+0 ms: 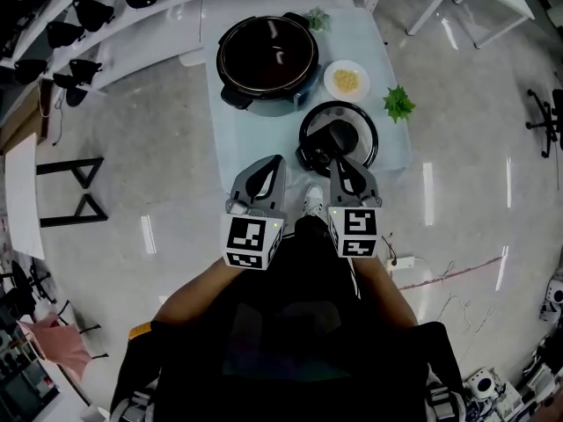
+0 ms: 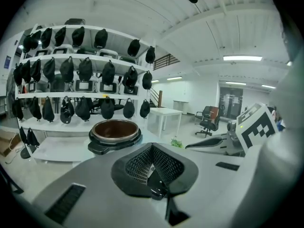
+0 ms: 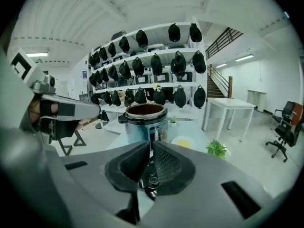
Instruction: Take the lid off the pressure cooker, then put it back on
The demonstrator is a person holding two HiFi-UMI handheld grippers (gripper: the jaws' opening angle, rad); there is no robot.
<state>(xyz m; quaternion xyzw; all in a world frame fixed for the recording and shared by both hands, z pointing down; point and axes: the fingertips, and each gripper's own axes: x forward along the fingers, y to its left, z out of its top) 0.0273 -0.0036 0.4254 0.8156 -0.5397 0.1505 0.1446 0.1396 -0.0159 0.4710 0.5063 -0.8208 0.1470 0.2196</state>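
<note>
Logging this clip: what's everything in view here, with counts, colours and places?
pressure cooker: one, black rim, bluish body, lid off, far end of table
lid: one, black, on table, near right
dish: one, white, yellow contents, right of cooker
plant sprigs: two, green, behind cooker and at table's right edge
table: one, pale blue
shelves: white, many black hanging items, beyond table
office chair: one, black, right floor
left gripper: grey, jaws together, empty, at table's near edge
right gripper: grey, jaws together, empty, by lid
</note>
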